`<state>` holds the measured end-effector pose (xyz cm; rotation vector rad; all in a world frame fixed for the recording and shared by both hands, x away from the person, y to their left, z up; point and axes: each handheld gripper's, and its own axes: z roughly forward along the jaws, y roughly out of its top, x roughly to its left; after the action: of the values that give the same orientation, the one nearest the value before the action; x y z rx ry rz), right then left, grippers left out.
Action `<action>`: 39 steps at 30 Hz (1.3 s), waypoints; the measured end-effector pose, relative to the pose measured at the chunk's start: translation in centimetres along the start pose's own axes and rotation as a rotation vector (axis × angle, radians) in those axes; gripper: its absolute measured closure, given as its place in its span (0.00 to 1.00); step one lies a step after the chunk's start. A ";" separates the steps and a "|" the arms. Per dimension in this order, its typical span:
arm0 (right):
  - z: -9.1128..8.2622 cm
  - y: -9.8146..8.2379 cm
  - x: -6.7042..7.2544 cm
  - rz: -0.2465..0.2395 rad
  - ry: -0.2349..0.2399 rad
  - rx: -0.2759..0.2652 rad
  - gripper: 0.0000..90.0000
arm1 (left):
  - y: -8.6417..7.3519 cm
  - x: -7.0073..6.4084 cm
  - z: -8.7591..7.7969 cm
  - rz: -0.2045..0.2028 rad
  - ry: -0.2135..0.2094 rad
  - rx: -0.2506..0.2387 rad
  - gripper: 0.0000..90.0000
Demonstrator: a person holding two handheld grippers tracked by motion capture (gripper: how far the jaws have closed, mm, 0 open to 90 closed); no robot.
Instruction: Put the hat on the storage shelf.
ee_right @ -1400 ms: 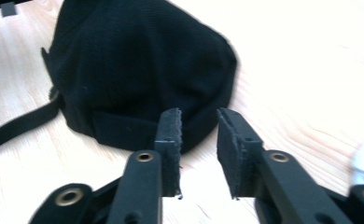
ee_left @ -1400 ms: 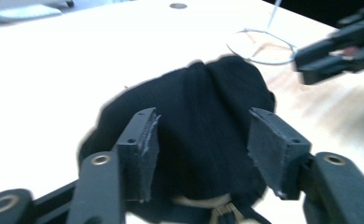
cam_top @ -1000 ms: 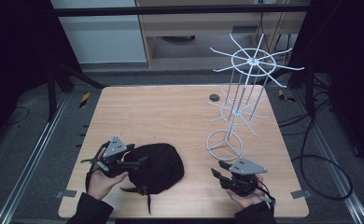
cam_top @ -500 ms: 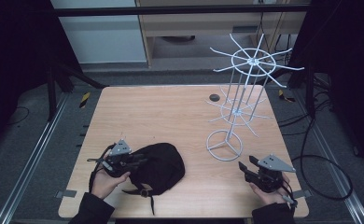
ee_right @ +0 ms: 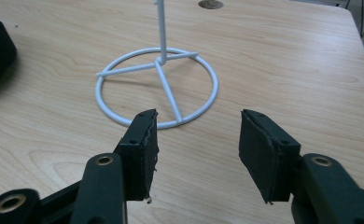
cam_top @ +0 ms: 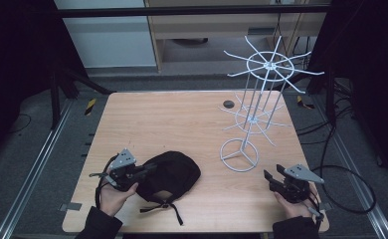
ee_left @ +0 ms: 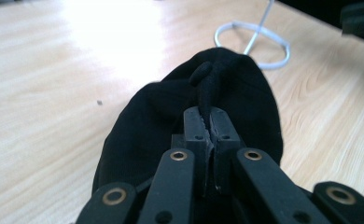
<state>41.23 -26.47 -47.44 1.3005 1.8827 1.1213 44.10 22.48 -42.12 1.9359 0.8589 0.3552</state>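
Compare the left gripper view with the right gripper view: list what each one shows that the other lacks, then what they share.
Left gripper view alone: the left gripper, jaws shut on a fold of the black cap, and the cap's full crown ahead of them.

Right gripper view alone: the right gripper, jaws open and holding nothing, the rack's upright pole, and a dark round spot at the table's far edge.

Both: the wooden table, the white rack's ring base, and some part of the cap.
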 end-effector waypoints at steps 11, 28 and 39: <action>0.0 -0.3 -0.7 0.016 -0.034 -0.010 0.49 | 3.0 -0.9 -2.9 -0.086 0.010 -0.246 0.97; 0.2 -0.4 -0.7 0.001 -0.049 -0.012 0.47 | 11.9 -2.9 -6.2 -0.119 -0.050 -0.659 0.97; 0.3 -0.4 -0.7 -0.010 -0.050 -0.015 0.47 | 16.4 -5.4 -7.9 -0.094 -0.097 -0.847 0.97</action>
<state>41.55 -27.08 -47.91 1.2980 1.8392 1.0865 42.64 18.99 -23.53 1.1133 0.5908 0.4699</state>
